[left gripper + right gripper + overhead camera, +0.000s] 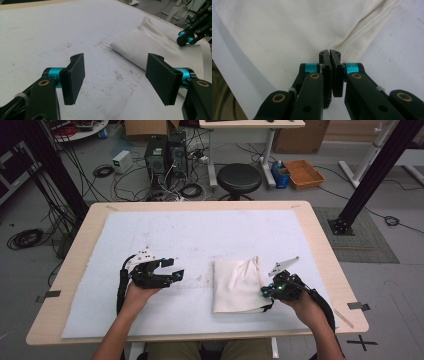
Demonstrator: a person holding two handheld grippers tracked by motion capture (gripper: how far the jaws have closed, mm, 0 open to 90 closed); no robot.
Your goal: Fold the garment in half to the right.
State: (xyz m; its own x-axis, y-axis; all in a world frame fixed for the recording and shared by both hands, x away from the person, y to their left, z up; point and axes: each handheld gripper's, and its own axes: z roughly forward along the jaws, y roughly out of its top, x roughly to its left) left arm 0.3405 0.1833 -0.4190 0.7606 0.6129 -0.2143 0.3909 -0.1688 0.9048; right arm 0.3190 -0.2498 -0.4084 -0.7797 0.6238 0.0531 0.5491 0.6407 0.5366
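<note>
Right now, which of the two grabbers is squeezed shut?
The right gripper, at the edge of the folded white cloth. Its black jaws are pressed together, while the left gripper has its jaws wide apart over the bare mat, away from the cloth.

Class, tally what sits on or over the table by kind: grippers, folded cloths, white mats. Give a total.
Grippers: 2, the left gripper and the right gripper
Folded cloths: 1, the cream cloth
White mats: 1, the white mat covering the table
Total: 4
</note>
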